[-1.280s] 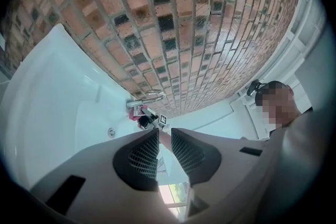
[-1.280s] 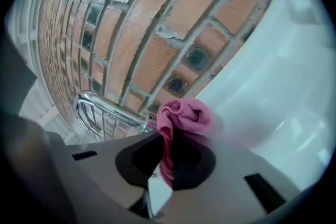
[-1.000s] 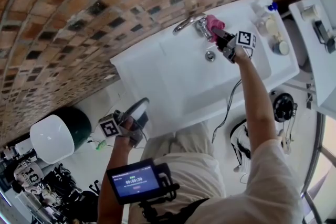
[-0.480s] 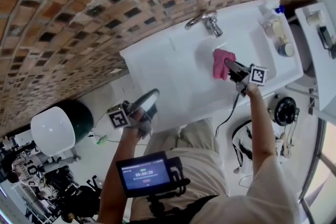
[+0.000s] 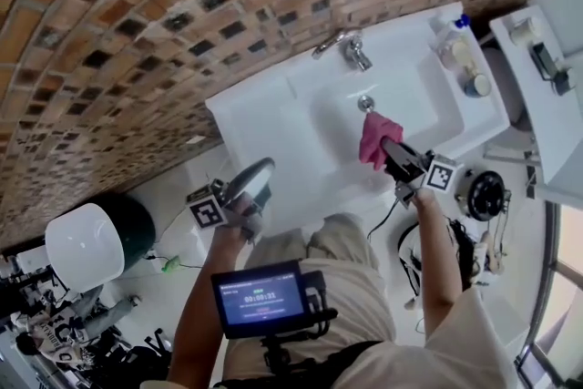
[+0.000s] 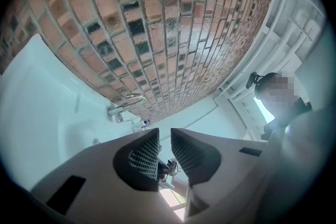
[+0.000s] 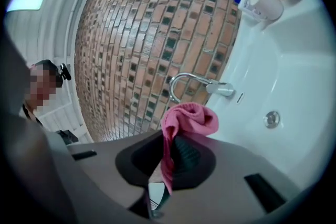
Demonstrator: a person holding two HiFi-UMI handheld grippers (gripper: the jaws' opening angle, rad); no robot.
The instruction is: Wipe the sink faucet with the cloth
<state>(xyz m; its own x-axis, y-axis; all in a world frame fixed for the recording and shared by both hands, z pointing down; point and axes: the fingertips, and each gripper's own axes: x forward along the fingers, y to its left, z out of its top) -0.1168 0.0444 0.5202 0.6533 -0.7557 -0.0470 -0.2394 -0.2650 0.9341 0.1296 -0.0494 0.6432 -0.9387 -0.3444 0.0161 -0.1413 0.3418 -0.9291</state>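
The chrome faucet stands at the back of the white sink, against the brick wall. My right gripper is shut on a pink cloth and hovers over the basin's front part, well apart from the faucet. In the right gripper view the cloth bunches out from between the jaws of that gripper, with the faucet beyond it. My left gripper is held off the sink's front left edge. Its jaws stand open with a narrow gap and nothing between them.
Bottles and a jar stand on the sink's right rim. The drain lies mid-basin. A white shelf is at the right, a round white bin at the lower left. A screen device hangs at the person's chest.
My right gripper has carried the pink cloth away from the faucet, across the basin toward the sink's front edge. The left gripper has risen slightly.
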